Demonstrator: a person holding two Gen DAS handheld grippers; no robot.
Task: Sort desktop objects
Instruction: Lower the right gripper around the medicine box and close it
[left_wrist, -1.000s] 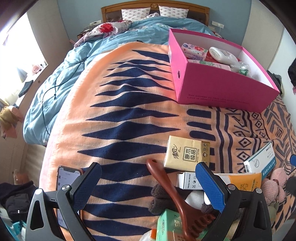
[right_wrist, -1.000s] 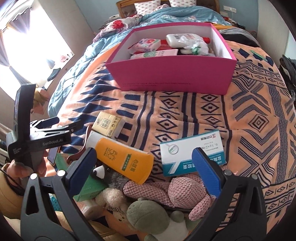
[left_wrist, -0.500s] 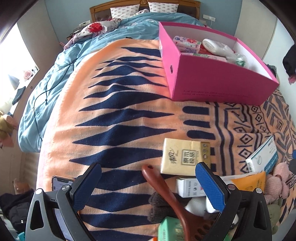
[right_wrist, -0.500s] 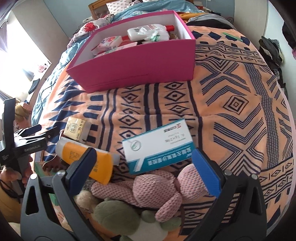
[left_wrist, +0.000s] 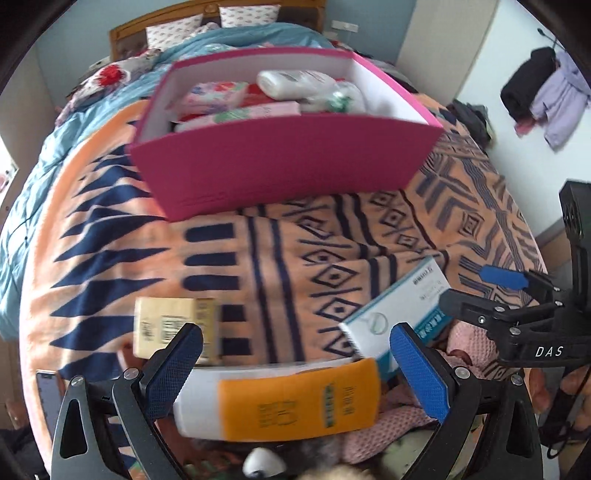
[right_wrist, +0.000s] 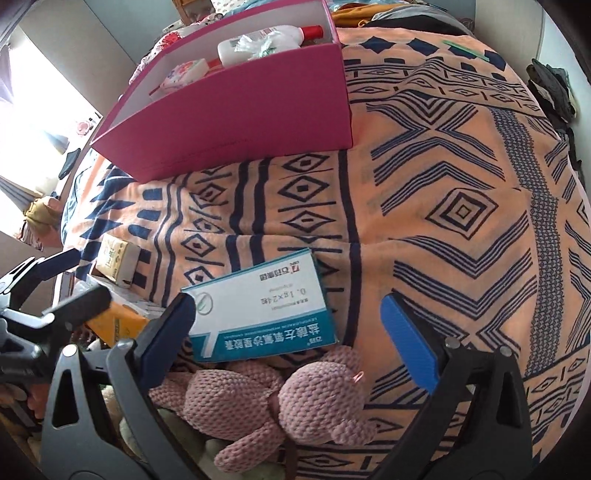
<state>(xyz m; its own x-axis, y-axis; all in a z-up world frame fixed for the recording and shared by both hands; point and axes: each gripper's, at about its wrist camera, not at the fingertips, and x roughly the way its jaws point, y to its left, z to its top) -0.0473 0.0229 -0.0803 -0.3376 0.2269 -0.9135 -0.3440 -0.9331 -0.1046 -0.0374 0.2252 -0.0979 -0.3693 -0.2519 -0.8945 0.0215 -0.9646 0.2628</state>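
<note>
Since the earlier frames the left gripper (left_wrist: 295, 369) has swung rightward, so the pink box (left_wrist: 280, 162) now lies straight ahead of its jaws instead of off to the right, and the wooden comb has left its view. The right gripper (right_wrist: 288, 332) has closed in on the blue-and-white medicine carton (right_wrist: 258, 314), which now lies between and just ahead of its jaws. Both pairs of jaws stand apart, holding nothing. An orange sunscreen tube (left_wrist: 291, 402) lies crosswise between the left jaws, with a beige tissue pack (left_wrist: 173, 325) just beyond the left finger. A pink knitted toy (right_wrist: 280, 398) lies beneath the right jaws, touching the carton's near edge. The pink box, well ahead of both grippers on the patterned blanket (right_wrist: 443, 184) of the bed, holds a white bottle (right_wrist: 258, 40) and floral packets (left_wrist: 218, 92). A phone (left_wrist: 48, 395) lies left of the left gripper.
</note>
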